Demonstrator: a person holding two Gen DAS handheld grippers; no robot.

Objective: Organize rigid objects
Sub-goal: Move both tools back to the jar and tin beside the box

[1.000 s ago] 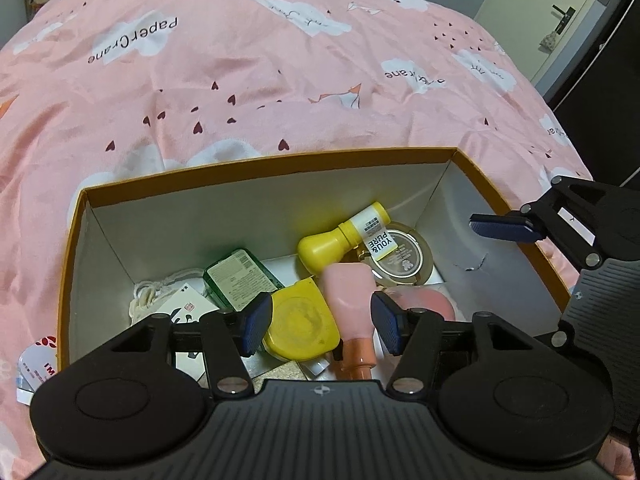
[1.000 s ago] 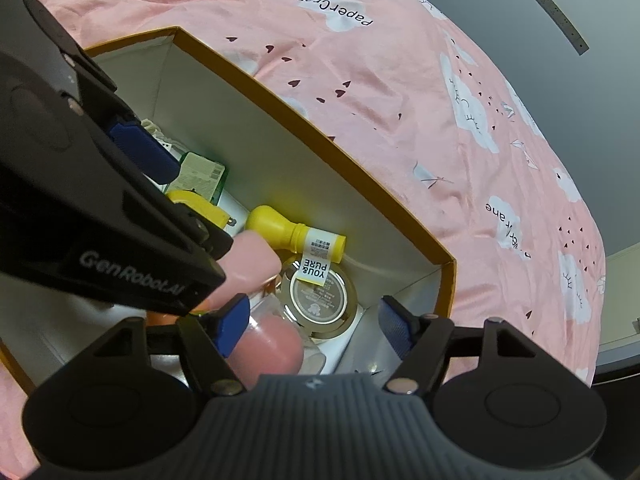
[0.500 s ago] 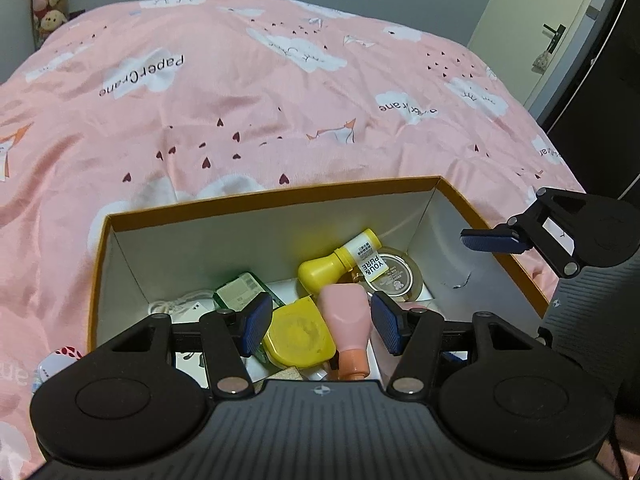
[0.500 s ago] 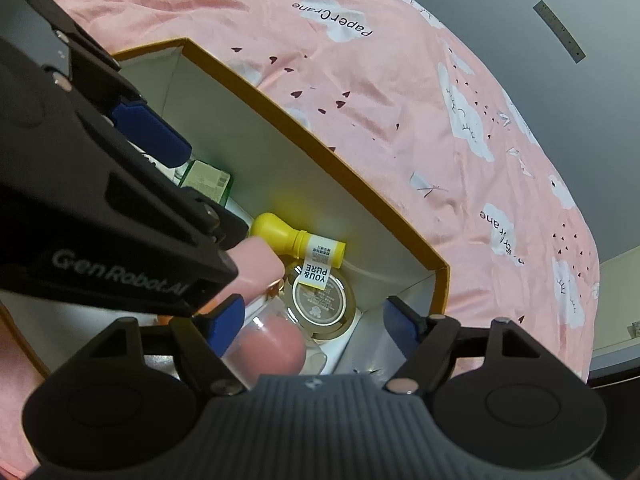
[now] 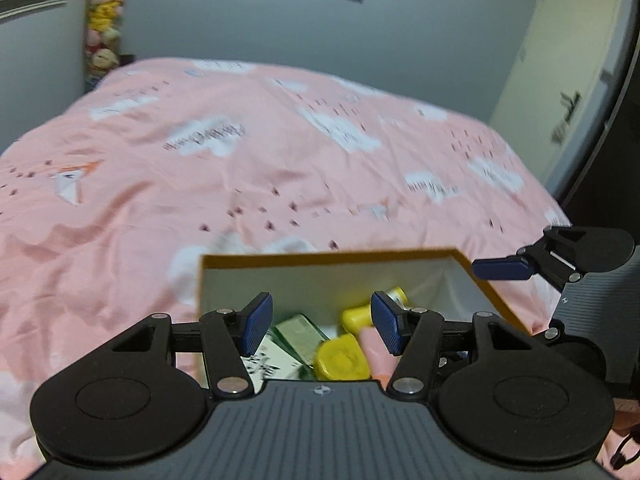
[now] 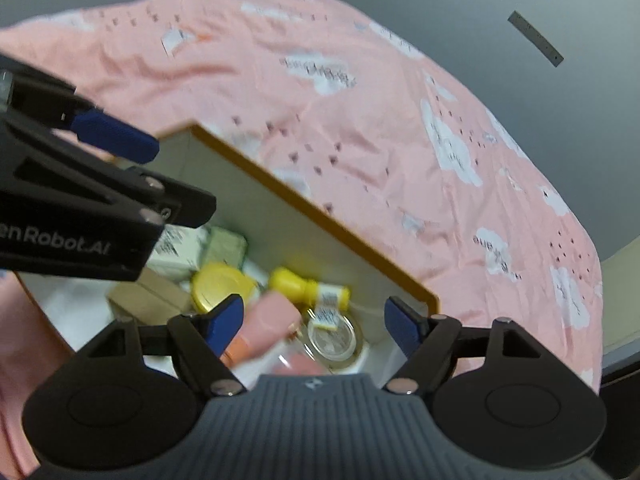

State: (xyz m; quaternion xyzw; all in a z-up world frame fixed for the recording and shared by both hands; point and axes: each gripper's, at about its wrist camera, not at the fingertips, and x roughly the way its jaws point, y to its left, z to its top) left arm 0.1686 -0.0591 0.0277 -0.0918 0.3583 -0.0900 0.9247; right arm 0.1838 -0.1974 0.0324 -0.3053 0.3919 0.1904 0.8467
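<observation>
An orange-rimmed cardboard box [image 5: 328,258] [image 6: 304,208] lies on the pink bed. Inside are a yellow bottle [image 6: 304,284] [image 5: 356,316], a yellow round case [image 5: 342,358] [image 6: 218,284], a pink bottle [image 6: 268,320], a round clear-lidded compact [image 6: 332,338], a green packet [image 5: 300,332] [image 6: 226,246] and a white packet [image 5: 266,358]. My left gripper [image 5: 322,324] is open and empty above the box's near side. My right gripper [image 6: 316,320] is open and empty above the box's right end. Each gripper shows in the other's view.
The pink bedsheet [image 5: 260,168] with cloud prints spreads beyond the box. A grey wall stands behind the bed, plush toys [image 5: 100,24] stand at its far left corner, and a door [image 5: 560,64] is at the right.
Both grippers have pulled back and up from the box and tilted toward the wall. The box now looks smaller and lower in both views. Both stay open and empty.
</observation>
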